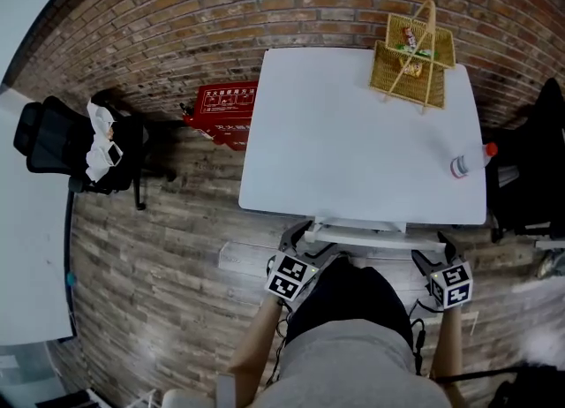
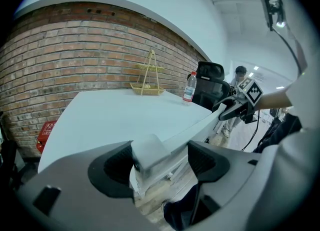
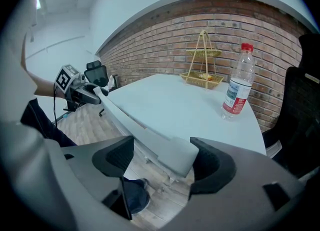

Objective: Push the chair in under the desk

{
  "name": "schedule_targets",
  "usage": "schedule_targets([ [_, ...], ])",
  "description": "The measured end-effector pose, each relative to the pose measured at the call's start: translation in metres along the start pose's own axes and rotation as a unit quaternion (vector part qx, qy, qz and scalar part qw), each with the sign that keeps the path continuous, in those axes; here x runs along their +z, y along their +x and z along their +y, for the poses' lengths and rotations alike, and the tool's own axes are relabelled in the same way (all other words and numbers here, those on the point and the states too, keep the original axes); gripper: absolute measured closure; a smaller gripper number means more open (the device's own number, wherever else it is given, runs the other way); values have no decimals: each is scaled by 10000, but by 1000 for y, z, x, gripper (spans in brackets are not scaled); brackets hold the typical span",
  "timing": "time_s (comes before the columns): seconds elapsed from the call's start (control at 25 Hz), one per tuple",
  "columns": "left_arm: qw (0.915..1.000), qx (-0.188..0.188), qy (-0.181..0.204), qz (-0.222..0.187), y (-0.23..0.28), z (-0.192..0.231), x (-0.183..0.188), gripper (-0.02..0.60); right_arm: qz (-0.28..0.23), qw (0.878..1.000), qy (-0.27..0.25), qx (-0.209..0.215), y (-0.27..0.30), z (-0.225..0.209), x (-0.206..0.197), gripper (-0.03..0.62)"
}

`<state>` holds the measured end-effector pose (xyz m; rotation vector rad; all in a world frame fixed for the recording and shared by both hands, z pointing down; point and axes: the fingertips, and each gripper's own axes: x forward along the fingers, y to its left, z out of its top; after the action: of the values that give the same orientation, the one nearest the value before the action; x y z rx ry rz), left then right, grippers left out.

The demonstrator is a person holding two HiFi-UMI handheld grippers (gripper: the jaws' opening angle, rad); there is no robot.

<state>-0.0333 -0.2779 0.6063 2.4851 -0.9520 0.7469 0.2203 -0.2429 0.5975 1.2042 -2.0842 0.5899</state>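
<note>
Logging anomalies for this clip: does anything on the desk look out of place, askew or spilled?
Nothing spilled or damaged. The wicker basket sits skewed to the desk edges at its far corner, and the water bottle stands upright close to the right edge.

Left gripper (image 1: 300, 240) and right gripper (image 1: 441, 249) point forward, level, well apart; both jaw pairs stand spread.

Office: brick wall (image 1: 221, 9), white desk (image 1: 353, 132), black office chair (image 1: 53, 137), plank floor (image 1: 159, 265).
</note>
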Motion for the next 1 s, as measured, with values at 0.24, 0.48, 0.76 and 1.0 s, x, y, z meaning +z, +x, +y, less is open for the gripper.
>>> schedule_targets([
  [0.24, 10000, -50, -12, 36, 7, 3, 4, 247, 51, 10000, 5, 10, 4, -7, 3, 246],
  [0.48, 9998, -128, 19, 121, 13, 9, 5, 247, 78, 10000, 2, 39, 7, -10, 7, 246],
  [0.76, 9996, -131, -42, 229, 17, 8, 9, 247, 95, 9999, -46, 52, 11, -17, 7, 246],
  [1.0, 9997, -79, -70, 232, 22, 10, 13, 245, 163, 9997, -118, 121, 14, -23, 12, 246],
])
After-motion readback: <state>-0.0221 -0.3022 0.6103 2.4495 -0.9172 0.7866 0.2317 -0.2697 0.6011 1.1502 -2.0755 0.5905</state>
